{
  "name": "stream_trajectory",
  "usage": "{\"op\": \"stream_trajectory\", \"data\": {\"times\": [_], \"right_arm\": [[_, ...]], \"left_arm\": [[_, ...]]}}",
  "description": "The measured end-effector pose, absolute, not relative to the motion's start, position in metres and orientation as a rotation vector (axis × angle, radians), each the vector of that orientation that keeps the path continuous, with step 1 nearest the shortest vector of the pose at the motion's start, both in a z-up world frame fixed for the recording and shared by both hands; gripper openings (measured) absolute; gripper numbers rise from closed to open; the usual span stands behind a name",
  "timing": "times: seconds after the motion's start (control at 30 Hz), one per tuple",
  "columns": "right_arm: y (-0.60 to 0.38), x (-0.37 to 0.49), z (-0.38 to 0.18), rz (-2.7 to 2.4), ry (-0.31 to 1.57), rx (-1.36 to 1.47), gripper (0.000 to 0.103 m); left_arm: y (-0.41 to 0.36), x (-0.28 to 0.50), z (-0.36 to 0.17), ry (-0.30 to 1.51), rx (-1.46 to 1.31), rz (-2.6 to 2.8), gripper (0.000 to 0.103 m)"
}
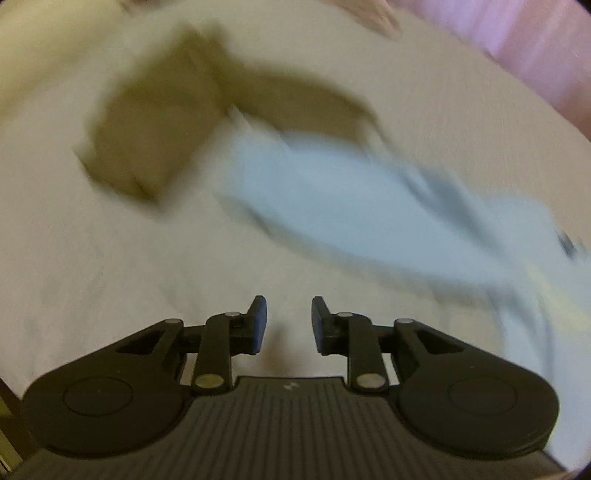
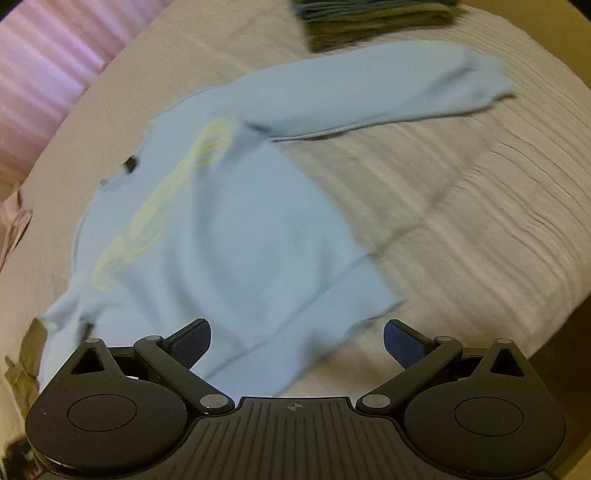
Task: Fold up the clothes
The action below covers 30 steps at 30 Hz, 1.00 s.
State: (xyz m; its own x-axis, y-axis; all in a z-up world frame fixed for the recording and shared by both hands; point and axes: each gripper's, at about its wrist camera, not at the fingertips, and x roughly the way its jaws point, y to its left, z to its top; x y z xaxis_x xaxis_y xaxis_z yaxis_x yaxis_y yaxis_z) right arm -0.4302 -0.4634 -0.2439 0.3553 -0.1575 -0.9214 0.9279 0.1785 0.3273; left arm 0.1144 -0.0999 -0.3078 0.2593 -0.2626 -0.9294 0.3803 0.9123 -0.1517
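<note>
Light blue sweatshirt [image 1: 369, 206] is motion-smeared and cut off at frame right in the left view; folded stack [image 2: 376, 18] is cropped at top edge.

one light-blue sweatshirt [image 2: 236, 229], one folded stack [image 2: 376, 22], two tongs [image 1: 286, 325]

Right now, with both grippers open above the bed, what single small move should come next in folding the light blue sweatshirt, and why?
Probably lower the right gripper onto the hem of the light blue sweatshirt and close. Its jaws stand wide open, holding nothing, with the hem just ahead. The garment lies spread on the bed cover, one sleeve stretched out. The left gripper is open too.
</note>
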Motion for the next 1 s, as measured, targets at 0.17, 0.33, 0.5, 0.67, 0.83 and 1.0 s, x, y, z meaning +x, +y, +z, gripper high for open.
{"op": "stream_trajectory", "data": {"times": [0.17, 0.33, 0.5, 0.67, 0.83, 1.0], "right_arm": [[-0.492, -0.481, -0.271, -0.884, 0.813, 1.133, 0.102], [-0.521, -0.504, -0.311, -0.757, 0.706, 1.21, 0.088], [-0.533, -0.491, -0.365, -0.624, 0.693, 1.288, 0.088], [-0.528, -0.478, -0.378, -0.581, 0.74, 1.343, 0.009], [-0.524, -0.495, -0.331, -0.494, 0.726, 1.309, 0.005], [-0.51, -0.49, -0.348, -0.501, 0.864, 1.279, 0.005]], "left_arm": [[-0.149, 0.024, -0.344, 1.432, 0.041, -0.68, 0.038], [-0.175, -0.02, -0.373, 1.476, -0.005, -0.721, 0.058], [-0.178, -0.023, -0.404, 1.468, -0.091, -0.686, 0.059], [-0.177, -0.031, -0.41, 1.457, -0.116, -0.719, 0.006], [-0.147, -0.035, -0.349, 1.296, -0.2, -0.782, 0.005], [-0.14, -0.055, -0.364, 1.309, -0.038, -0.72, 0.006]]}}
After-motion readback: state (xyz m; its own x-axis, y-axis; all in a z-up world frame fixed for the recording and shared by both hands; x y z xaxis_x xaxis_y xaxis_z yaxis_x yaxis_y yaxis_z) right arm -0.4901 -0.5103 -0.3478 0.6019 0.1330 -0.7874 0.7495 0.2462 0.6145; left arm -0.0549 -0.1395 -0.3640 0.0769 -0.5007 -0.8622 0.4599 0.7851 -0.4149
